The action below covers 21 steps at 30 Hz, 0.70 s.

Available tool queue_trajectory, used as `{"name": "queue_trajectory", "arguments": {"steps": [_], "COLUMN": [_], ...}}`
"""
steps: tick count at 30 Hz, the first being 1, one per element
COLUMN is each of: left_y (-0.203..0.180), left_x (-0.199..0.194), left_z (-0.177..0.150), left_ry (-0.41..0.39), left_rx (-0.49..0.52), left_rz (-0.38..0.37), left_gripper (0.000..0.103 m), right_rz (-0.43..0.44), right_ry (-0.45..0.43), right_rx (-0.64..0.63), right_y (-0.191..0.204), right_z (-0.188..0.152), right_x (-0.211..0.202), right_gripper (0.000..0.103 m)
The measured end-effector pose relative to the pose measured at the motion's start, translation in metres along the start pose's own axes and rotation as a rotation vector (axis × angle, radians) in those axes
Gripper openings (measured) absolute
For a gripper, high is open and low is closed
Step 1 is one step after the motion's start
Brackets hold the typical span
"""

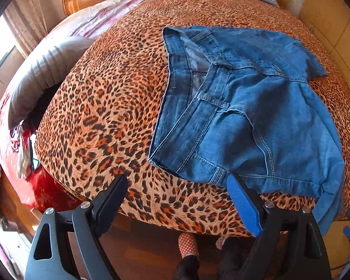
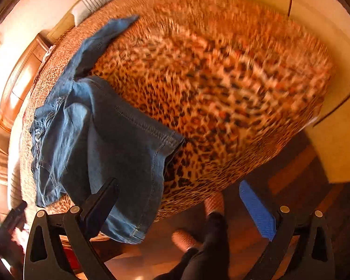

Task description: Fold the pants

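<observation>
The blue denim pants [image 1: 245, 107] lie on the bed, on the leopard-print bedspread [image 1: 105, 107], near the front edge. They are not spread out to full length. The waistband [image 1: 175, 98] is open toward the left side and a leg part is laid over the body of the garment, so some folding appears to be already done. In the right wrist view, one leg end [image 2: 128, 221] hangs over the edge of the bed toward the wooden floor [image 2: 291, 186], and another strip of denim reaches toward the far side of the bed. The pile looks loose and uneven, not a neat packet.

The left gripper [image 1: 177, 200] hovers just in front of the lower hem of the pants. Its fingers [image 1: 243, 207] are wide apart and hold nothing; the blue pad is very near the hem, but contact cannot be confirmed. The right gripper [image 2: 177, 207] is over the bed edge beside the hanging leg, its fingers also apart and empty. This view is blurred, so fine detail is lost.

As a judgement, the task is about in the middle: the hanging leg must be brought up onto the bed, and the layers need aligning and one more fold. A gray pillow [image 1: 42, 74] lies at the left, well apart from the pants.
</observation>
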<state>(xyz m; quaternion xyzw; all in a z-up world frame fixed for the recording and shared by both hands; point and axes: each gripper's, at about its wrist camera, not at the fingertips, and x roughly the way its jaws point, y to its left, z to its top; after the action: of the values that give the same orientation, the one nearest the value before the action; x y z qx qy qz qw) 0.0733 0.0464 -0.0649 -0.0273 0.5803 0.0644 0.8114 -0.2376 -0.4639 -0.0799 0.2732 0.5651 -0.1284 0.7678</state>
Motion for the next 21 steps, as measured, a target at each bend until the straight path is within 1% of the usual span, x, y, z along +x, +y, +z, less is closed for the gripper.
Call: {"name": "queue_trajectory", "arguments": {"steps": [3,5,6,7,8,9,12,13,15,17,18,19,21], "left_y": [0.001,-0.005,-0.007,-0.01,-0.012,-0.015,-0.019,-0.022,-0.026,-0.032,-0.036,-0.039,-0.046], "left_x": [0.013,0.023,0.028,0.031,0.033,0.037,0.044,0.047,0.053,0.06,0.063,0.065,0.07], "left_z": [0.008,0.013,0.015,0.017,0.019,0.023,0.028,0.032,0.039,0.049,0.053,0.058,0.068], "left_ry": [0.038,0.062,0.072,0.081,0.089,0.1,0.115,0.119,0.132,0.152,0.158,0.16,0.157], "left_rx": [-0.019,-0.007,-0.001,0.001,0.002,-0.001,-0.02,-0.026,-0.036,-0.056,-0.064,-0.07,-0.075], "left_rz": [0.01,0.034,0.044,0.05,0.052,0.054,0.057,0.058,0.062,0.053,0.048,0.047,0.059], "left_gripper": [0.087,0.087,0.087,0.087,0.087,0.087,0.087,0.087,0.087,0.087,0.087,0.087,0.087], "right_rz": [0.092,0.114,0.128,0.134,0.104,0.112,0.155,0.17,0.163,0.143,0.137,0.128,0.12], "right_ry": [0.057,0.096,0.104,0.105,0.1,0.094,0.085,0.081,0.065,0.039,0.012,-0.05,-0.141], "right_rx": [0.067,0.047,0.019,-0.013,-0.054,-0.079,-0.128,-0.143,-0.181,-0.171,-0.152,-0.112,-0.05], "right_y": [0.003,0.013,0.018,0.024,0.03,0.033,0.034,0.033,0.028,0.015,0.005,-0.009,-0.029], "right_z": [0.002,0.001,0.0,0.0,0.001,0.003,0.019,0.025,0.044,0.072,0.087,0.112,0.149], "right_x": [0.023,0.034,0.037,0.038,0.038,0.037,0.027,0.022,0.016,0.007,0.001,-0.014,-0.036], "right_gripper": [0.102,0.097,0.088,0.071,0.069,0.063,0.004,0.003,0.003,0.003,0.003,0.003,0.003]}}
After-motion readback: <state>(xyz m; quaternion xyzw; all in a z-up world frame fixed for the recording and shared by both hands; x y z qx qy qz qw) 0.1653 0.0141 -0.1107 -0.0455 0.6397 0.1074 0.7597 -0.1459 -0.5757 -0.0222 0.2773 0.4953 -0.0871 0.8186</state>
